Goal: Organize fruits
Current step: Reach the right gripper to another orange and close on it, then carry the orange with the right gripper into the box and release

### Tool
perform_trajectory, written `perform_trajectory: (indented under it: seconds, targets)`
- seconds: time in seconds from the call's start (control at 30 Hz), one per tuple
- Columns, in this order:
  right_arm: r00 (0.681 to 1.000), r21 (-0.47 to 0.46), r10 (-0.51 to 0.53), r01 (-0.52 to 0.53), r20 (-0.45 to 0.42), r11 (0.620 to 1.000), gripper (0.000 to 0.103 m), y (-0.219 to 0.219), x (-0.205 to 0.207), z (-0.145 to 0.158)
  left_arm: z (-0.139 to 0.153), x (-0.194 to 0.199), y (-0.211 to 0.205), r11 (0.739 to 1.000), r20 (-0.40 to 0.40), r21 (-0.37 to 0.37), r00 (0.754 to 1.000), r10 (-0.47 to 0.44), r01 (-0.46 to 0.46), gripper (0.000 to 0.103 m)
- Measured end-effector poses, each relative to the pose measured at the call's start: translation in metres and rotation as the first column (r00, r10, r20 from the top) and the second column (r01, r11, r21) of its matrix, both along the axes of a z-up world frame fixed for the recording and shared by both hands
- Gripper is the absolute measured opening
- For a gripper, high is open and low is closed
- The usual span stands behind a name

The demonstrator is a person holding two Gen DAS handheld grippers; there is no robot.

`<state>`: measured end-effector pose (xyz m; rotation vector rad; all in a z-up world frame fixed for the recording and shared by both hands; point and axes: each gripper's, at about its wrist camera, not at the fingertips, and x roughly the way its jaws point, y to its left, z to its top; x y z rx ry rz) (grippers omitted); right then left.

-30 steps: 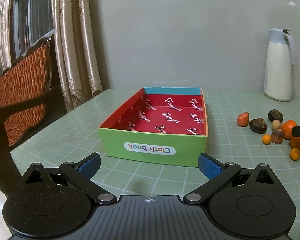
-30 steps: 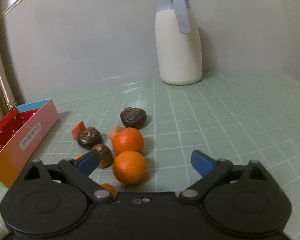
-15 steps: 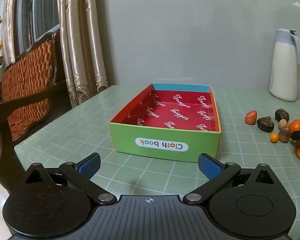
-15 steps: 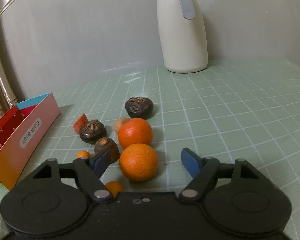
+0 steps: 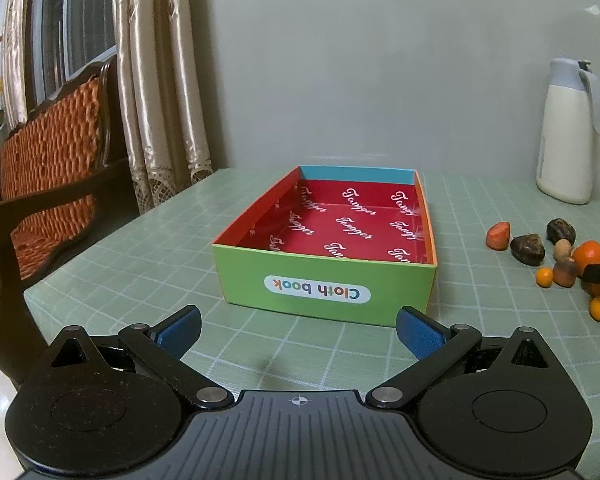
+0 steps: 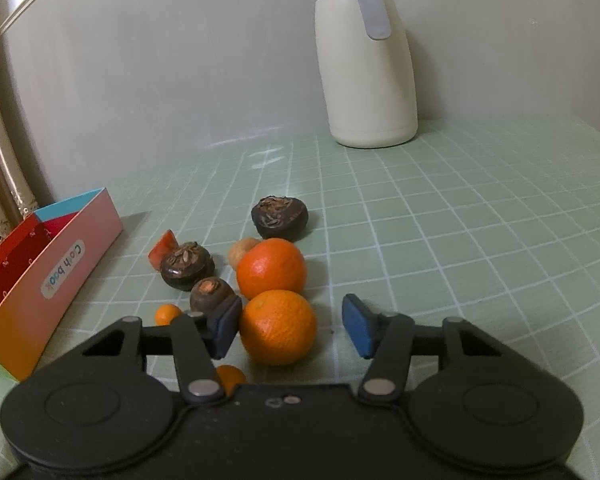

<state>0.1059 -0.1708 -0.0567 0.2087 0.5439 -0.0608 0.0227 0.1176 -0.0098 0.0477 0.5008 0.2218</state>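
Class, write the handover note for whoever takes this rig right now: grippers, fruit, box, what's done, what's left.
Right gripper: jaws closing around the nearest orange, right pad not yet touching it.
Left gripper: open, holding nothing, pointed at the box.
Fruit: second orange, kumquats and dark fruits lie loose on the table, right of the box.
Done: nothing visible in the box.
Left: finish this grasp, carry each fruit into the box.

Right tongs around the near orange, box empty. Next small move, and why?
Probably finish closing. The right tongs are closing with the near orange between the pads; the left pad is about at its skin, the right pad still shows a gap. Then lift toward the box.
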Motion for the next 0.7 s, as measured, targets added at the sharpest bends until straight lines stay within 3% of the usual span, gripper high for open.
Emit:
perform_trajectory:
  seconds: [0.37, 0.53, 0.7]
  targets:
    - [1.0, -0.012, 0.015, -0.015, -0.004, 1.0, 0.061, 0.0029, -0.0025, 0.0013, 0.0001, -0.0013, -0.0009, 1.0, 0.003, 0.008, 1.0, 0.006, -0.006, 0.103]
    - [0.999, 0.011, 0.034, -0.034, 0.0, 0.999, 0.038, 0.0026, -0.003, 0.0011, -0.0001, -0.0015, 0.0014, 1.0, 0.004, 0.005, 1.0, 0.013, -0.013, 0.103]
    - [0.999, 0.005, 0.038, -0.038, 0.005, 0.999, 0.038, 0.0039, -0.005, 0.0005, 0.0004, -0.0014, 0.0028, 1.0, 0.006, 0.007, 1.0, 0.018, -0.018, 0.103]
